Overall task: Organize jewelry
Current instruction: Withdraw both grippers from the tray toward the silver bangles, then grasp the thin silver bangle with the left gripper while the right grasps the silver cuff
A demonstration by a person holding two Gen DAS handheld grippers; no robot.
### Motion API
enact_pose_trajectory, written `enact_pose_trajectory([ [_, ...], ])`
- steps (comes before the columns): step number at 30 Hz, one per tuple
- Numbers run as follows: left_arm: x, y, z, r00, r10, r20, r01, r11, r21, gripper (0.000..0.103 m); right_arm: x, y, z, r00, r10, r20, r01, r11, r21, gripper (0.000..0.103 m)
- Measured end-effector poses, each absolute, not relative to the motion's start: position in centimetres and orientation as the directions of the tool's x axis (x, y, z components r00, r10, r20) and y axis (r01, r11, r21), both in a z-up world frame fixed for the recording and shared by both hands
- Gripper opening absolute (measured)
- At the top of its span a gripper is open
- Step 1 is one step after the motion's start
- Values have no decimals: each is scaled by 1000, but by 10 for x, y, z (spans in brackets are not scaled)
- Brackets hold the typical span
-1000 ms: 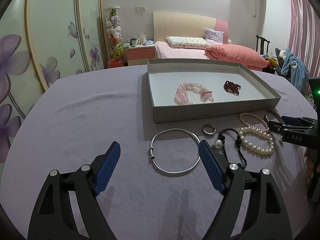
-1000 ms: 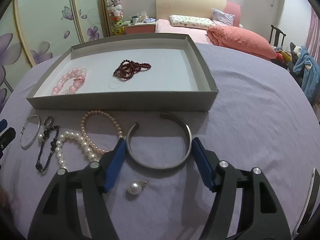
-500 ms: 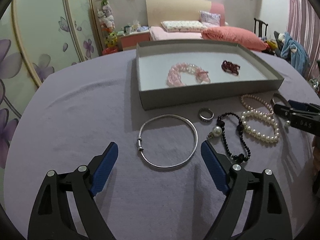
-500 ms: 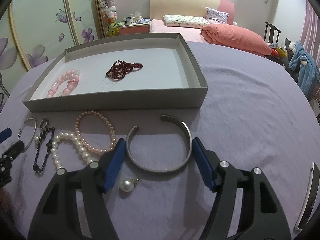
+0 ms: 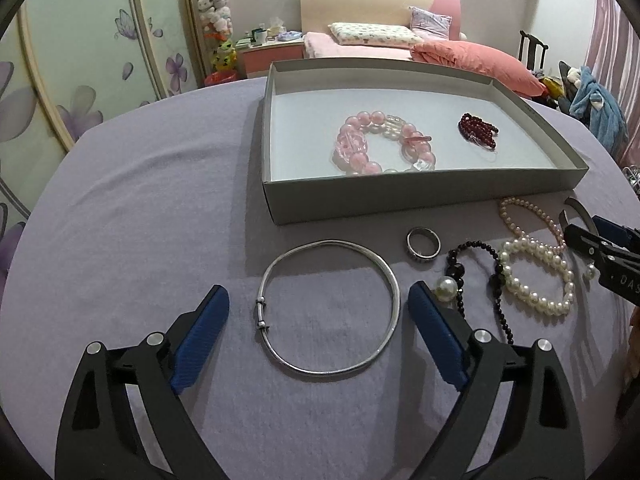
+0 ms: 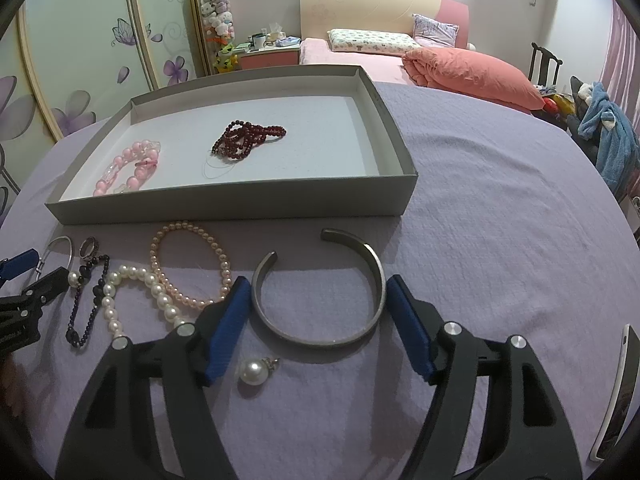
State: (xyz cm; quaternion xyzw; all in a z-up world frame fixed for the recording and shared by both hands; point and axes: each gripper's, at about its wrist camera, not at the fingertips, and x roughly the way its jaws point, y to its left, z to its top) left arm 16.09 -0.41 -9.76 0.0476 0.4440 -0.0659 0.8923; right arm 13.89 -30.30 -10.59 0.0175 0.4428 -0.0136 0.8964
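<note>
Left hand-held gripper [image 5: 318, 314] wide and opening, thin silver bangle [image 5: 329, 310] flat on the worktop [image 5: 140, 208] between the pads, untouched. Right hand-held gripper [image 6: 316, 322] opening too, grey cuff [image 6: 320, 298] between its pads, not squeezed. Grey box [image 5: 420, 194] just past both. Could slip: smooth, thin metal. Could catch pearl beads [image 6: 140, 292] nearby.

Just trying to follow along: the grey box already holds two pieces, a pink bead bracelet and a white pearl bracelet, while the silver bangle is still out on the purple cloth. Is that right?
Not quite. The second piece in the grey box is a dark red bead strand, not white pearls. The white pearl bracelet lies outside on the purple cloth, as the left wrist view shows. The pink bead bracelet is in the box, and the silver bangle is still on the cloth.
</note>
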Motion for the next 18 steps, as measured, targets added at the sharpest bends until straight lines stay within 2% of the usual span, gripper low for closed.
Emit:
enact_pose_trajectory([
  [8,160,-4,-97,598,-76,-798,162,986,27,90,140,-303,-106,607,-10,-794,41,999,19,69],
  [9,160,-4,-97,599,-80,-797,165,986,26,85,140,-303,-106,609,-10,-793,39,999,18,66],
  [10,159,-5,-96,606,-86,-791,174,984,27,72,140,-302,-106,609,-11,-793,39,999,15,66],
  [18,157,-3,-93,613,-85,-785,170,985,26,71,133,-306,-105,618,24,-785,46,997,66,65],
])
